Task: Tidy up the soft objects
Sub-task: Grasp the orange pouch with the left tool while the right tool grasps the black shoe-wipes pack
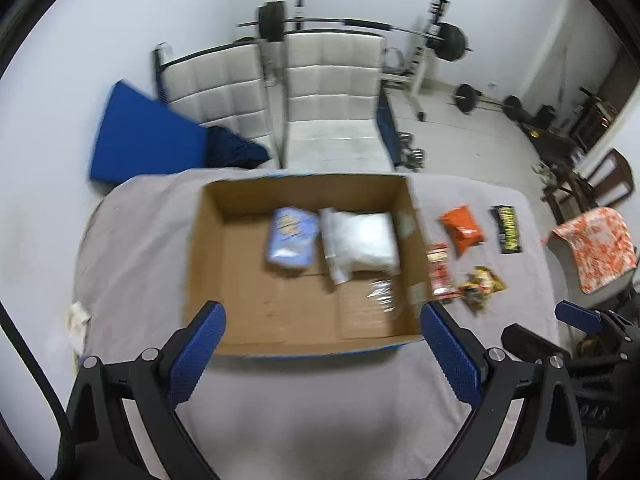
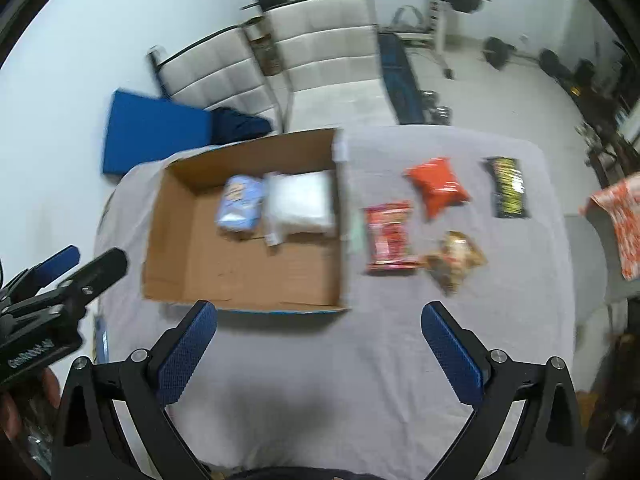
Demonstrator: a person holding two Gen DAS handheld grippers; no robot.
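Observation:
An open cardboard box [image 1: 208,264] [image 2: 168,240] stands on a grey-covered table. Inside lie a light blue packet [image 1: 292,236] [image 2: 240,204] and a white soft bag [image 1: 362,240] [image 2: 300,204]. Right of the box lie a red packet [image 2: 389,236] [image 1: 438,270], an orange packet [image 2: 438,186] [image 1: 464,230], a brown-gold packet [image 2: 456,258] [image 1: 482,284] and a black-yellow packet [image 2: 509,192] [image 1: 508,230]. My left gripper [image 1: 322,340] is open and empty above the box's near edge. My right gripper [image 2: 320,332] is open and empty above the cloth, near the box's right corner.
The grey cloth [image 2: 360,380] covers the table. Two white padded chairs [image 1: 332,92] and a blue mat [image 1: 140,140] stand behind it. A barbell rack [image 1: 360,28] is at the back. A chair with an orange patterned towel [image 1: 596,244] stands at the right.

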